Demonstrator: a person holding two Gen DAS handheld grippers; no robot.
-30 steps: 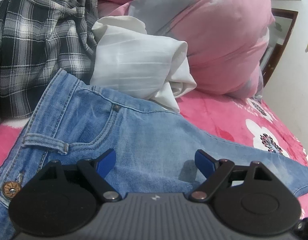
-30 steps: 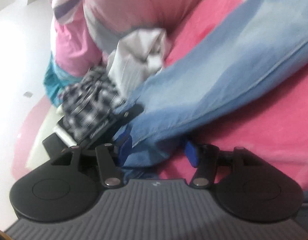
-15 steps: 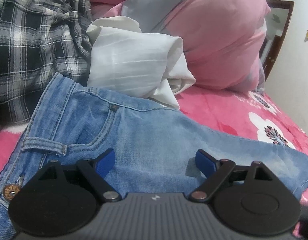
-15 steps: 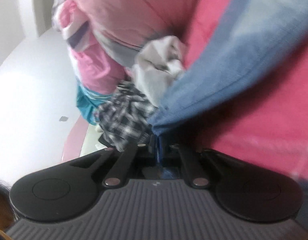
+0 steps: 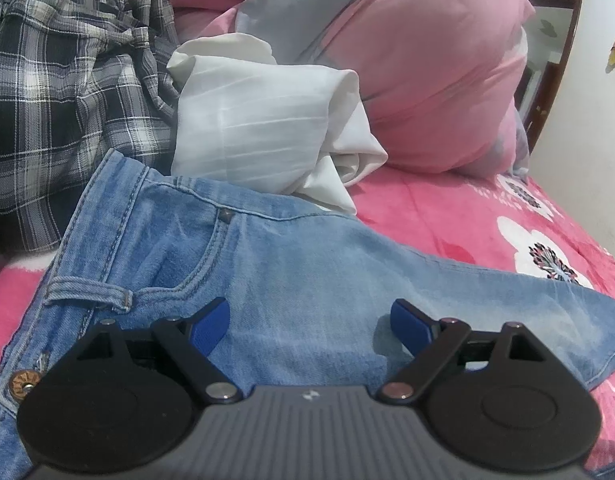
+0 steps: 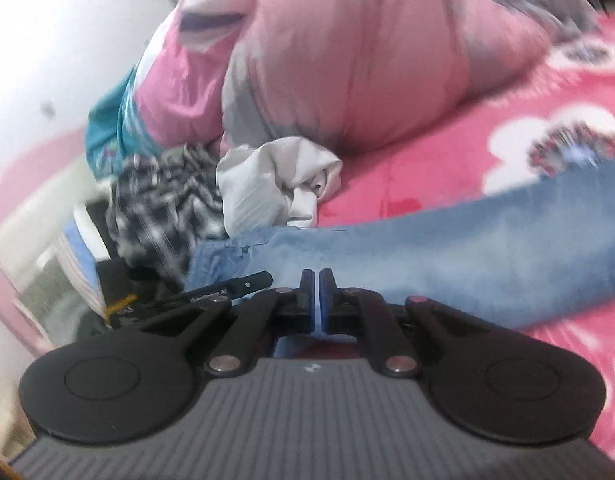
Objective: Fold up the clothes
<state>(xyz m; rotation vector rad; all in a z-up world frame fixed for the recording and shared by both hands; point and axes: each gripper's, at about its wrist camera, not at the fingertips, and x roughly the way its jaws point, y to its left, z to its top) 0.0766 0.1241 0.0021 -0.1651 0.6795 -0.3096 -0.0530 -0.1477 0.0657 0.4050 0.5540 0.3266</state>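
Lying flat on the pink bed (image 5: pixel 447 216), the jeans (image 5: pixel 307 272) pass under the left tool (image 5: pixel 309 322), its jaws spread wide; the right tool (image 6: pixel 317 294) pinches their fabric.

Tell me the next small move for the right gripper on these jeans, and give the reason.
Probably carry the pinched denim over toward the waistband. The right gripper has just closed, a sliver of light blue fabric showing between its pads, while the jeans lie flat and unfolded on the pink bedspread. The left gripper hovers open over the hip area, free to pin it.
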